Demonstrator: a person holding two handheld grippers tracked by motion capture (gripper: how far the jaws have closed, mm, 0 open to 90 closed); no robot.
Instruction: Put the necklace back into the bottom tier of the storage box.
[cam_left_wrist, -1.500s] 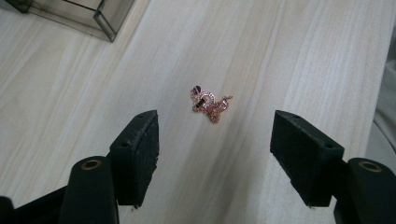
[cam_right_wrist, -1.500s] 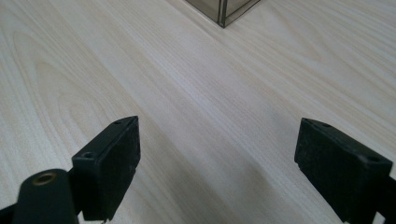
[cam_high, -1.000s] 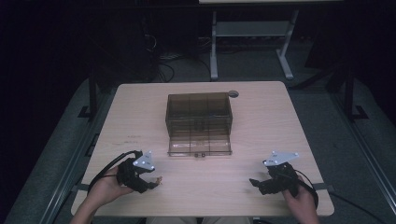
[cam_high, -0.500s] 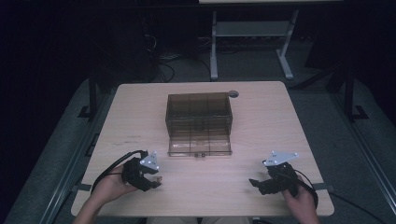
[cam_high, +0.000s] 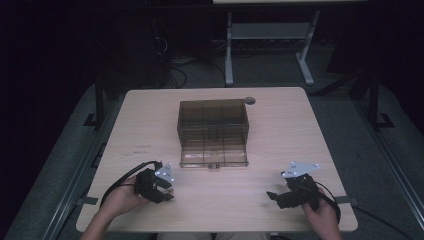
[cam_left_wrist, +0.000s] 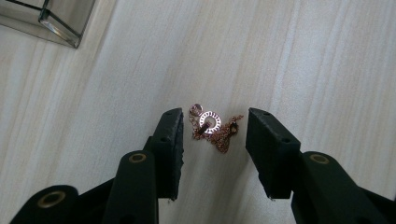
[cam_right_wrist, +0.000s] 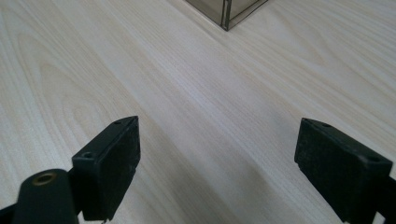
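A small rose-gold chain with a round ring pendant (cam_left_wrist: 211, 126) lies bunched on the wooden table. My left gripper (cam_left_wrist: 214, 135) points down over it, its jaws on either side of the chain and apart from it; they have just been closing. In the high view the left gripper (cam_high: 167, 189) is at the table's front left. My right gripper (cam_high: 272, 196) rests at the front right, and in its own view the right gripper (cam_right_wrist: 217, 154) stands wide open over bare wood. A smoky clear plastic box (cam_high: 213, 125) with its drawer pulled out sits mid-table.
A corner of the box (cam_left_wrist: 51, 21) shows at the top left of the left gripper view, and another box corner (cam_right_wrist: 227, 11) at the top of the right gripper view. A round grommet (cam_high: 249, 100) lies behind the box. The table's front edge (cam_high: 210, 231) is close to both hands.
The left gripper has tipped down and edged a little toward the table's middle. The right gripper has not moved.
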